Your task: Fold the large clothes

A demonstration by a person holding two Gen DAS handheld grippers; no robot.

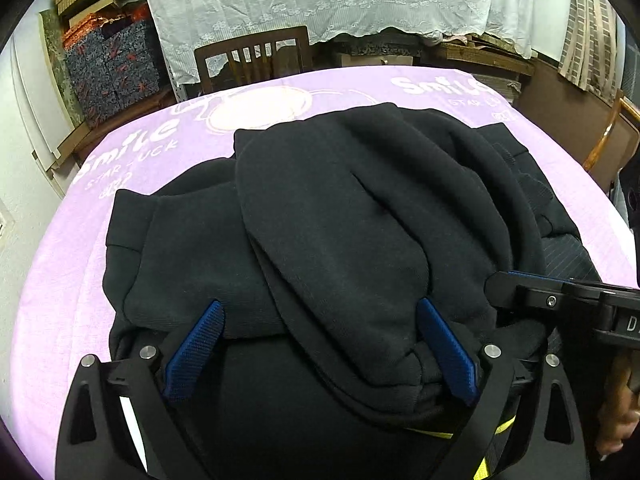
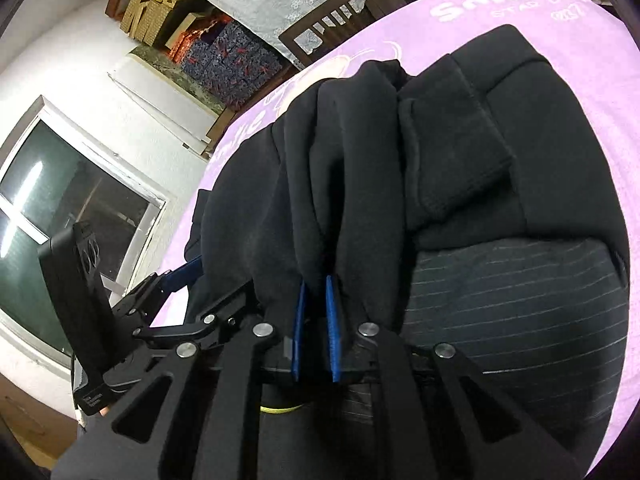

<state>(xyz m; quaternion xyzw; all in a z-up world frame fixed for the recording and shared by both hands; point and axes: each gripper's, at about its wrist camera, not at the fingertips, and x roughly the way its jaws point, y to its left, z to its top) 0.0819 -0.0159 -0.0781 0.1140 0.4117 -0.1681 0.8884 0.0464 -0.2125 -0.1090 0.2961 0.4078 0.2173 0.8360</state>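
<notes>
Black garment point(image 1: 340, 220) nearly fills the purple cloth point(image 1: 60, 260) (margins narrow).

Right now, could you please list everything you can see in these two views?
Sweatshirt: one, black, heaped mid-table.
Striped cloth: one, dark with pale lines, under the sweatshirt's near edge.
Table cover: one, lilac with white lettering, over the table.
Chair: one, dark wood, behind the table.
Lace curtain: one, white, behind the chair.
Boxes: several, blue with red print, stacked far left.
Window: one, white frame, on the wall.
Left tongs: one pair, black with blue pads, open around a fold.
Right tongs: one pair, same colours, shut on the sweatshirt.
</notes>
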